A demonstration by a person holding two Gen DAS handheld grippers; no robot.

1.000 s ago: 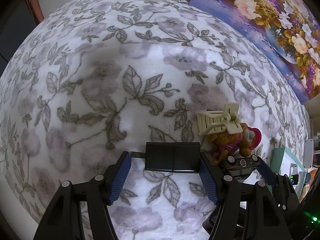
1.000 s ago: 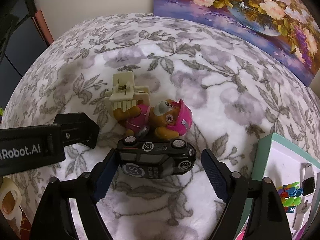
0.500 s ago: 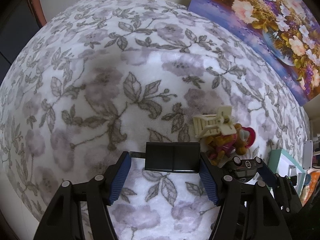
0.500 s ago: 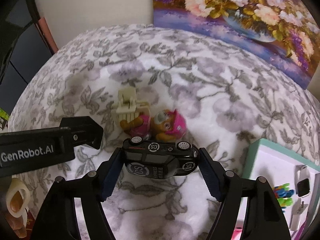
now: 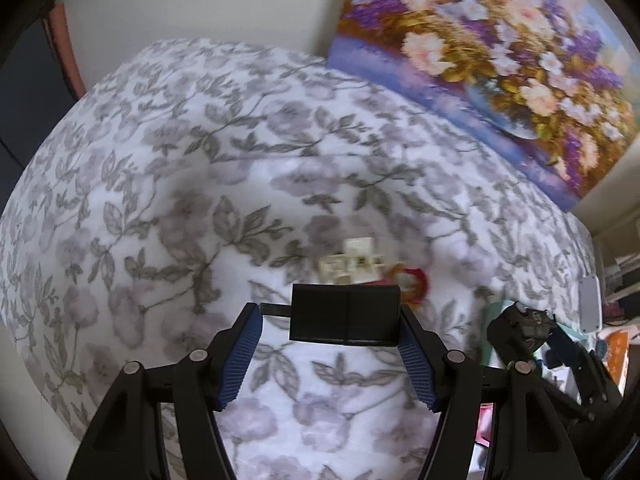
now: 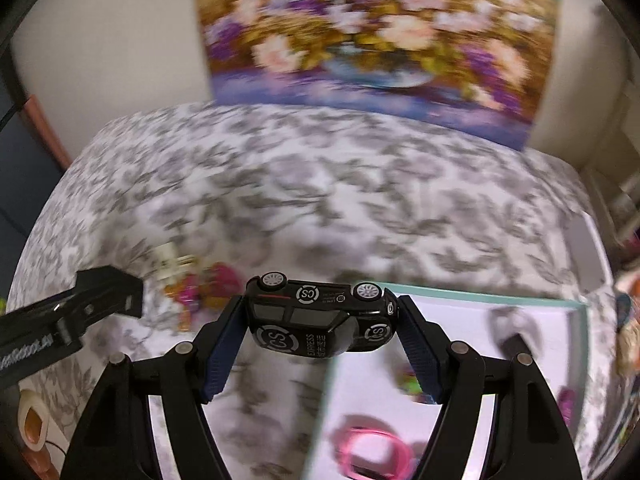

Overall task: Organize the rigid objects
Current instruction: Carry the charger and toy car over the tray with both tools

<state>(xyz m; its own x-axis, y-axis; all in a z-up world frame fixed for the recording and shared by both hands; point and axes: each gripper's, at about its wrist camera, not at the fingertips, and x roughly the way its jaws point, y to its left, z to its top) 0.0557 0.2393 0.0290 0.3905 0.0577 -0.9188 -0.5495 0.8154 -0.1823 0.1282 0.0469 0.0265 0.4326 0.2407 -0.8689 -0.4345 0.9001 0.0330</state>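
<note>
Two grippers work above a bed covered by a leaf-patterned blanket [image 5: 168, 184]. The right gripper [image 6: 320, 332] has its blue-padded jaws closed on a black toy car [image 6: 320, 320], which is lifted clear of the blanket and carried on its side, wheels toward the top of the view and white "CS" roundels showing on its body. In the right wrist view the car hangs over the near left corner of a white tray with a teal rim [image 6: 480, 298]. Inside the tray lie a pink ring-shaped item [image 6: 376, 452] and some small coloured pieces too blurred to name.

The left gripper [image 5: 332, 352] has its jaws spread wide, and a flat black rectangular block [image 5: 346, 314] sits between the fingertips; whether the pads actually press on it cannot be told. Just beyond the block, on the blanket, rest a cream plastic toy chair [image 5: 352, 262] and a pink-and-orange pup figure [image 5: 408, 282], touching each other, both smeared by motion. A floral painting [image 6: 380, 40] leans against the wall behind the bed.
</note>
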